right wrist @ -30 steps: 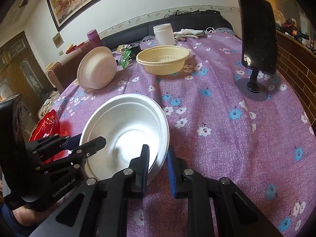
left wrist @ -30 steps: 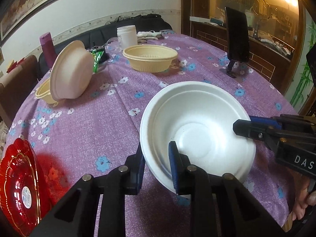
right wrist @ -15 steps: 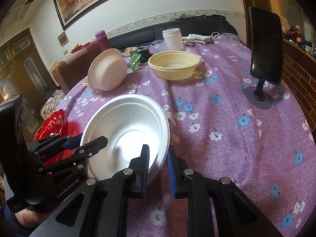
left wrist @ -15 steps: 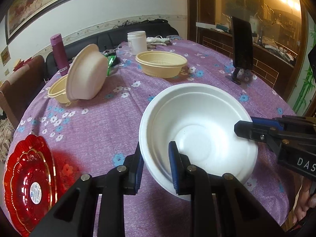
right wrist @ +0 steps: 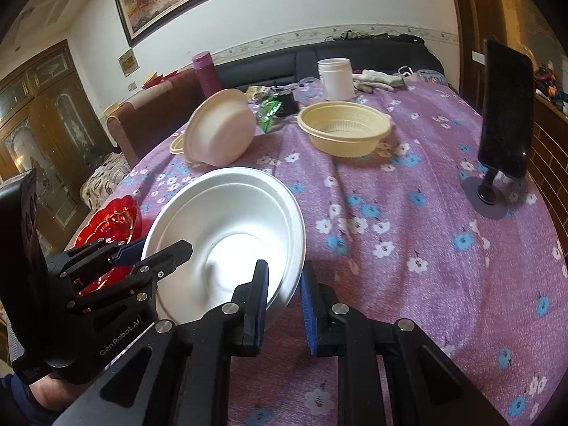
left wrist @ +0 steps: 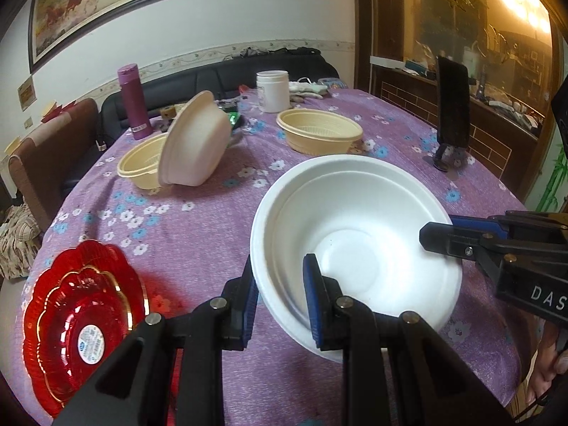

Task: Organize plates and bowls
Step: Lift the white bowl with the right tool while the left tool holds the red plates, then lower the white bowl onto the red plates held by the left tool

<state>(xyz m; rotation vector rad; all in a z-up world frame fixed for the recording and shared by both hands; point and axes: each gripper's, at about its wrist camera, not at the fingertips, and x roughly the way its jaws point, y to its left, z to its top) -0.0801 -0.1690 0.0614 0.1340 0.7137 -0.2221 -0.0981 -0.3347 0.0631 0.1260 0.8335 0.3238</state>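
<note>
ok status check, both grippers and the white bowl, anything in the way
Left gripper and right gripper both shut on white bowl, opposite rims. Bowl tilted above the tablecloth. Nothing touching it; red plate off to the left.
</note>
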